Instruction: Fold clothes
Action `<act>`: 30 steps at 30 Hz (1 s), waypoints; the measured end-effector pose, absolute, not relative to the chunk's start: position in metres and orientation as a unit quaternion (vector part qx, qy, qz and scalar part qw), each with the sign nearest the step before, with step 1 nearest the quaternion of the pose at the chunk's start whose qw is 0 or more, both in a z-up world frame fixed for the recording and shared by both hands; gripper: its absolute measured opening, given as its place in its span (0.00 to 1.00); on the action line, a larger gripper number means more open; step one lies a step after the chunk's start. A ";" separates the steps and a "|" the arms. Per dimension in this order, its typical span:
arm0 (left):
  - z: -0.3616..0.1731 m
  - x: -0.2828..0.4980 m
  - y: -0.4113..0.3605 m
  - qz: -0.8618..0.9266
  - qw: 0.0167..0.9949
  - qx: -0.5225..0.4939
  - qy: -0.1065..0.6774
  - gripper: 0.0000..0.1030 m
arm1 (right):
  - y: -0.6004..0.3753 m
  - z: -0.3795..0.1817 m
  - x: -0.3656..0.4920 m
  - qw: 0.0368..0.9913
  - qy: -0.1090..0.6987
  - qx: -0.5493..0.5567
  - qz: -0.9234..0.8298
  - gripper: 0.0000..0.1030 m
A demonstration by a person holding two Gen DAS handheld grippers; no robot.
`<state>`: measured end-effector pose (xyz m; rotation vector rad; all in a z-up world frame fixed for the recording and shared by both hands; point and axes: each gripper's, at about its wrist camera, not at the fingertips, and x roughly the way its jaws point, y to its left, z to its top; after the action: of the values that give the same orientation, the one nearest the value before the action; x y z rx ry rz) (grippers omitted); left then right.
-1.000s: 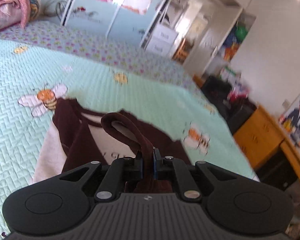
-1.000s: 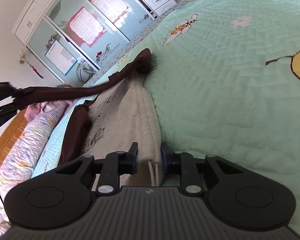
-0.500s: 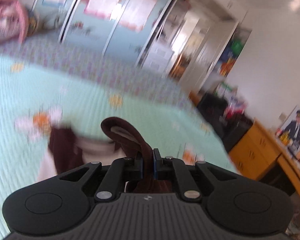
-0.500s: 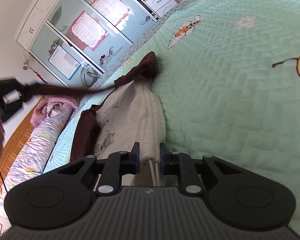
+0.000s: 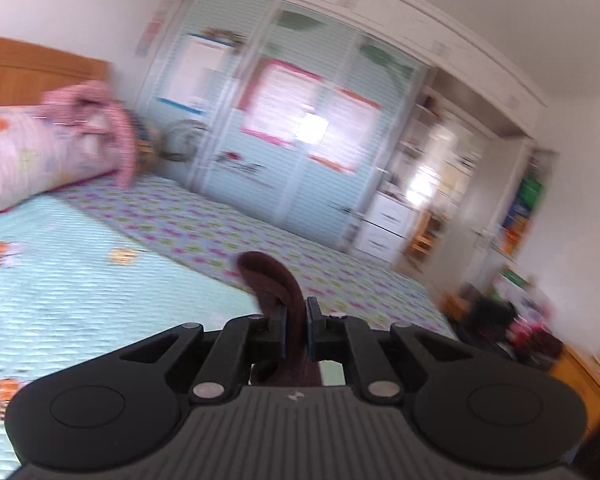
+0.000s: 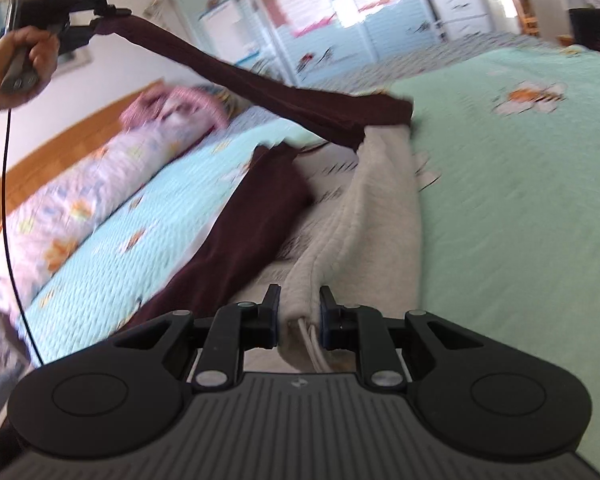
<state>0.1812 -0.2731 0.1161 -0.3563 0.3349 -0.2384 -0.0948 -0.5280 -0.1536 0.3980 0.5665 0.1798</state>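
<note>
One garment under inspection: a shirt (image 6: 364, 216) with a cream body and two dark brown sleeves, lying on the bed (image 6: 520, 200) over a mint quilted cover. Its long axis runs from the right gripper (image 6: 299, 316) away toward the far wardrobe doors (image 6: 320, 8). The right gripper is clamped narrowly on the cream hem edge, cloth bunched between its fingers. The left gripper (image 5: 296, 326) is closed tight on the cuff of one brown sleeve (image 6: 260, 84), which is lifted clear of the bed and stretched taut, slanting up to the person's left hand (image 6: 18, 64). The second sleeve (image 6: 236, 248) lies flat alongside the body.
</note>
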 end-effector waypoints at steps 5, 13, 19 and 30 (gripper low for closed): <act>0.092 0.197 -0.247 -0.084 0.961 -0.165 0.208 0.08 | -0.519 -0.162 -0.089 0.929 0.297 0.198 0.098 0.20; 0.057 0.197 -0.252 -0.109 0.949 -0.148 0.256 0.08 | -0.526 -0.162 -0.084 0.918 0.302 0.236 0.105 0.20; -0.034 0.180 -0.249 -0.149 0.885 -0.244 0.367 0.35 | -0.526 -0.168 -0.084 0.914 0.305 0.248 0.102 0.20; -0.161 0.177 -0.230 -0.078 0.796 -0.442 0.407 0.40 | -0.528 -0.172 -0.082 0.907 0.317 0.259 0.100 0.21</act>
<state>0.1773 -0.2303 -0.1606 -0.9489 0.8739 -0.1675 -0.0821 -0.5283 -0.1722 0.5356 0.6536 0.2069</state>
